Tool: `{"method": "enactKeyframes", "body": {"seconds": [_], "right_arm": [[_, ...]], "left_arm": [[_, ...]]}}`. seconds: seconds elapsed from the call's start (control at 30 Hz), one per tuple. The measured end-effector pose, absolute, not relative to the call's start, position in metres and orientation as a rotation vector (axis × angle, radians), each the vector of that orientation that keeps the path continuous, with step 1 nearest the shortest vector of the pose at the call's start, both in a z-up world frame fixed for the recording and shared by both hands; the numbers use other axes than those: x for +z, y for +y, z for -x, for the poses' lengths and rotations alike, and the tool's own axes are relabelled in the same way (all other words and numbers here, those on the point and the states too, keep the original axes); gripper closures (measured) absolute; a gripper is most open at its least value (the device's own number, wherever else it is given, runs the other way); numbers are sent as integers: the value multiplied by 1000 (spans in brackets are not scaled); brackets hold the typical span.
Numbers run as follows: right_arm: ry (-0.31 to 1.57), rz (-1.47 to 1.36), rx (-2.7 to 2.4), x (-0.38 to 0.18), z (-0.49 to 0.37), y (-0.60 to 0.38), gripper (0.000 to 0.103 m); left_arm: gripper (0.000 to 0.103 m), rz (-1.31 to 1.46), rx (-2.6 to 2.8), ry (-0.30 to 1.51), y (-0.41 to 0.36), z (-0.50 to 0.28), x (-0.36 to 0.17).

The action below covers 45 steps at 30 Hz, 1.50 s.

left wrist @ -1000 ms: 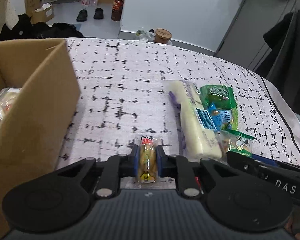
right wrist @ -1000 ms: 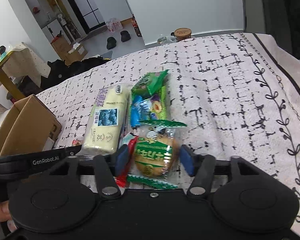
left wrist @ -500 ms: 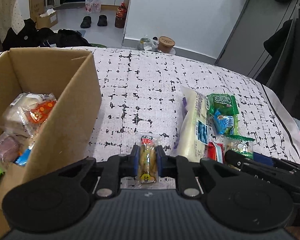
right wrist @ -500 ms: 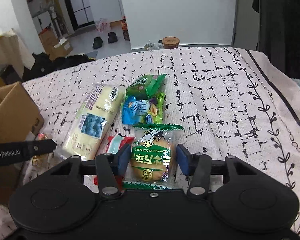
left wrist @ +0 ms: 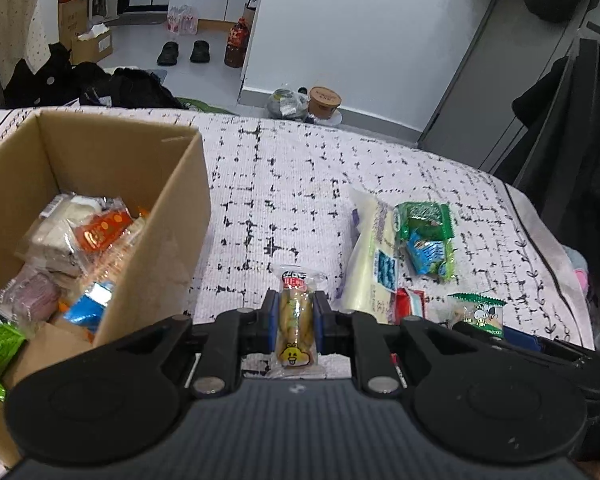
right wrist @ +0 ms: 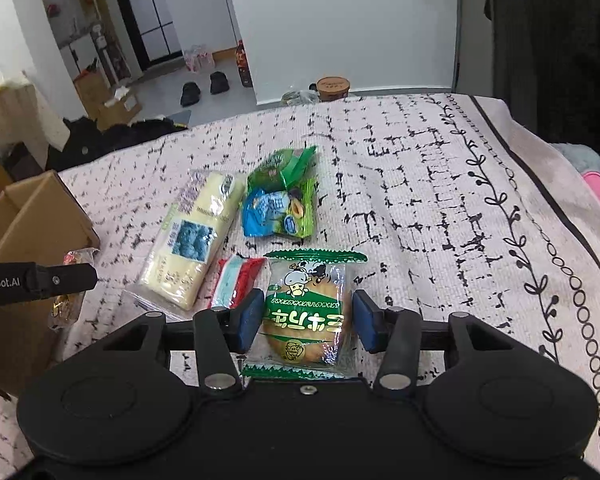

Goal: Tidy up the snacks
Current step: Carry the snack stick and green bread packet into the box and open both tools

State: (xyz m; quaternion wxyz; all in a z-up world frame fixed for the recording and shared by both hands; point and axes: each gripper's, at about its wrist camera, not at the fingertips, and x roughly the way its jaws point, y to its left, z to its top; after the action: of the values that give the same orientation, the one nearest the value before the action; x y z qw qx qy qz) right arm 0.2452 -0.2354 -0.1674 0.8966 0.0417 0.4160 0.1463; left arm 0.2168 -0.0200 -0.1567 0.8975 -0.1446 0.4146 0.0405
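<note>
Left tool [left wrist: 296, 317] still clamped on yellow snack stick [left wrist: 296, 322], lifted higher beside cardboard box [left wrist: 156, 216], right tool [right wrist: 305, 320] still gripping green-wrapped cake [right wrist: 305, 314]

A white wall [left wrist: 364, 32] rises past the far edge of the bed, whose cover [left wrist: 284, 184] is pale with black dashes. At the wall's foot stands a round brown tub [left wrist: 325, 100]. On the grey floor [left wrist: 140, 56] sit a pair of black shoes [left wrist: 183, 52], a dark bottle [left wrist: 237, 42] and a cardboard carton [left wrist: 92, 42]. Dark clothes [left wrist: 560, 92] hang at the right.
</note>
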Motion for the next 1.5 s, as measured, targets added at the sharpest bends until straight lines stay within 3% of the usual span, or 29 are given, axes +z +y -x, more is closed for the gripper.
{"method": "enactKeyframes", "body": {"seconds": [0.8, 1.5], "right_arm": [[715, -162, 499, -90, -235, -189, 56], [678, -132, 683, -69, -218, -122, 56]], "left_arm": [[87, 321, 108, 737, 17, -186, -89], [87, 350, 231, 713, 77, -149, -72]]}}
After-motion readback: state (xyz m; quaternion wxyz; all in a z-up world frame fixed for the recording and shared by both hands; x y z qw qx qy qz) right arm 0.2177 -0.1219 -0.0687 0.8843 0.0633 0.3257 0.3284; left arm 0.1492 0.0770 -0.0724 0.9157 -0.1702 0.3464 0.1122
